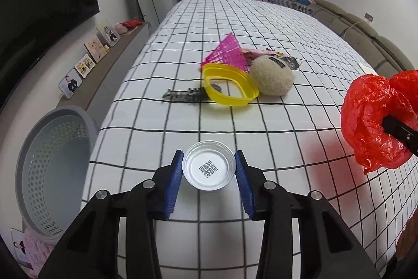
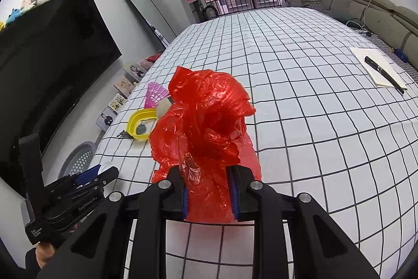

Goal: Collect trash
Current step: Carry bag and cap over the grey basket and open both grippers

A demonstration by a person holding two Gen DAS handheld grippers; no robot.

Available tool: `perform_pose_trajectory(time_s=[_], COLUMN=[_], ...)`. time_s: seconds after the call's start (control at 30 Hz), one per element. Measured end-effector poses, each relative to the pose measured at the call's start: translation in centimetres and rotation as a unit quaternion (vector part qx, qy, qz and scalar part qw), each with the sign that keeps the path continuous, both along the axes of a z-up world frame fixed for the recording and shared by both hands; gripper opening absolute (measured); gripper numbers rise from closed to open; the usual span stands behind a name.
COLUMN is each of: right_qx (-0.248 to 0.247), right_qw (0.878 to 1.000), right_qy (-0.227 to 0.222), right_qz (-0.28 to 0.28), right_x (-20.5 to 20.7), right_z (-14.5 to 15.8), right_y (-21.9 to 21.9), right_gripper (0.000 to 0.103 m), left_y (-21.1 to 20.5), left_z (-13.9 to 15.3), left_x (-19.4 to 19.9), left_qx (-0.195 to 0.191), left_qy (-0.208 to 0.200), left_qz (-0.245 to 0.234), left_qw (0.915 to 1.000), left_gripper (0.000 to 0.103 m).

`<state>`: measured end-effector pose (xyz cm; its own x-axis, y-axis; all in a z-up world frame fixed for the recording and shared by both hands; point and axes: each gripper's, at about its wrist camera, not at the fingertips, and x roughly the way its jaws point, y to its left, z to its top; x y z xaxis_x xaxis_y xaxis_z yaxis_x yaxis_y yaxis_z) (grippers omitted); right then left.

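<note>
Between our left gripper's (image 1: 209,169) blue pads sits a small clear lid (image 1: 208,165), clamped at its rim above the checked bedsheet (image 1: 235,25). From the right wrist, our right gripper (image 2: 209,191) is pinched tight on a crumpled red plastic bag (image 2: 206,117) over the same sheet.

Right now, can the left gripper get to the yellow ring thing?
Probably not yet. The left gripper is shut on a clear plastic lid, so it is busy. The bed between it and the yellow ring looks free, though.
</note>
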<state>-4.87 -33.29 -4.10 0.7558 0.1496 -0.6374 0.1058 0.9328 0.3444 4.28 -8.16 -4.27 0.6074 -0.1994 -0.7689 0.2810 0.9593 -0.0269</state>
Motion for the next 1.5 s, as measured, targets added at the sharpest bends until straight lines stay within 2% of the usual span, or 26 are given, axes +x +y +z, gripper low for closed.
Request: perform_pose_trajectory(time_s=[0.27,0.47,0.83,1.23,1.5], right_qx=[-0.01,-0.011,-0.022,-0.034,-0.036], right_qw=[0.999,0.996,0.989,0.978,0.966], right_qy=[-0.009,-0.017,-0.019,-0.013,-0.001], right_qz=[0.033,0.082,0.145,0.205,0.257], right_x=[0.5,1.7,4.4,8.2,10.4], right_z=[1.2,2.0,3.0,3.1,2.6], right_y=[3.7,7.7,14.5,22.5,28.7], right_gripper=[0.023,0.023,0.023,0.023,0.023], left_y=[4.0,6.9,11.5,18.0,23.0], left_z=[1.5,2.4,2.9,2.0,0.6], left_x=[-0.9,-1.1,-0.9,0.4,1.1], left_qx=[-0.001,-0.003,-0.005,-0.012,0.006], left_qy=[-0.028,-0.042,-0.064,-0.064,-0.048], left_qz=[0.034,0.062,0.1,0.149,0.182], left_qw=[0.999,0.9972,0.9929,0.9867,0.9822], left_gripper=[0.039,0.039,0.039,0.039,0.039])
